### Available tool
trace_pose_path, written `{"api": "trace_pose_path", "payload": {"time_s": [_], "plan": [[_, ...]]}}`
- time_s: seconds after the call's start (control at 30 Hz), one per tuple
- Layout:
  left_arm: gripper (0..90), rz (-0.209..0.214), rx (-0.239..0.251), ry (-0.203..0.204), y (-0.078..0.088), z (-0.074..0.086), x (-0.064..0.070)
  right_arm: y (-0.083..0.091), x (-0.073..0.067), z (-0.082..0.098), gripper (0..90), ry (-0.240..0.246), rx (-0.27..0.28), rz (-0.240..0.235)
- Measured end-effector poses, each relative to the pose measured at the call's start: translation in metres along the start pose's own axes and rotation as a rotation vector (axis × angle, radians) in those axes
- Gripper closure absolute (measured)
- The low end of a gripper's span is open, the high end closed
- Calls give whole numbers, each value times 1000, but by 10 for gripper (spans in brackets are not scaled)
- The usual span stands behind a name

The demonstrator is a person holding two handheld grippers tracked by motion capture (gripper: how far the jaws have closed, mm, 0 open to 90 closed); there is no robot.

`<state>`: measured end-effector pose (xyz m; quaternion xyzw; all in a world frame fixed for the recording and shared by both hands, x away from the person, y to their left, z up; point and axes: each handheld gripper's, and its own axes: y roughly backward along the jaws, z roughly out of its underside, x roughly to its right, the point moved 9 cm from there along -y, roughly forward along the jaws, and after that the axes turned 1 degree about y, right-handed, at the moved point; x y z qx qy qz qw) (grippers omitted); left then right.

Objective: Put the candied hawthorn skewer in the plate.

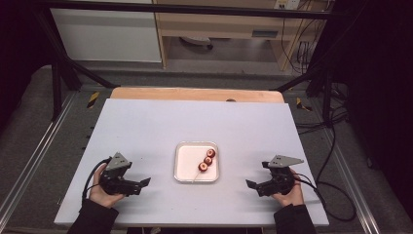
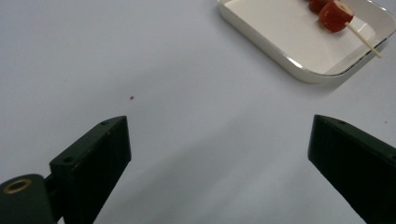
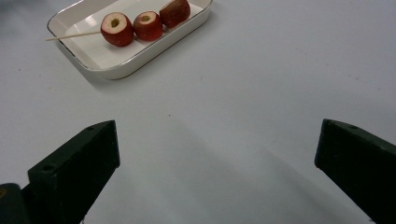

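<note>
Both my left gripper (image 1: 139,184) and right gripper (image 1: 253,185) rest wide apart, empty, flanking the tray (image 1: 181,165) mid-bench. Fruit skewer (image 1: 207,160) lies inside; its thin stick may slip or roll when pinched.

Soft even overhead light, faint shadows, dark surroundings, slightly grainy pictures

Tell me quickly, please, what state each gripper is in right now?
Left gripper: open, holding nothing.
Right gripper: open, holding nothing.
</note>
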<state>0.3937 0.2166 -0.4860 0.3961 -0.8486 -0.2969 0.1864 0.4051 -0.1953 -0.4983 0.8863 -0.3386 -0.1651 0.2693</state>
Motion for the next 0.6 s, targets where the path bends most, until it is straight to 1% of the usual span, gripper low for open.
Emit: {"api": "trace_pose_path", "payload": {"time_s": [0.1, 0.17, 0.27, 0.3, 0.33, 0.37, 0.4, 0.43, 0.5, 0.53, 0.6], "plan": [[59, 1, 8, 23, 3, 12, -9, -1, 0, 1, 5, 3, -5, 3], [61, 13, 9, 39, 3, 17, -12, -1, 0, 1, 5, -9, 0, -1], [67, 3, 5, 36, 4, 19, -14, -2, 0, 2, 5, -8, -5, -4], [70, 11, 8, 37, 4, 19, -13, -2, 0, 3, 5, -9, -9, -3], [74, 26, 17, 50, 4, 19, -12, -2, 0, 3, 5, -6, -8, -4], [74, 24, 20, 54, 3, 18, -13, -2, 0, 3, 5, -10, -9, -7], [76, 20, 17, 46, 3, 19, -13, -2, -1, 3, 5, -17, -6, -9], [78, 22, 15, 48, 2, 19, -12, -2, 0, 2, 5, -12, -1, -9], [78, 20, 12, 37, 2, 19, -11, 0, 1, 2, 5, -7, 0, -6], [77, 26, 12, 37, 1, 19, -10, 1, 1, 2, 5, -8, 4, -7], [78, 22, 16, 36, 0, 17, -11, 1, 1, 1, 6, -14, 11, -11]]}}
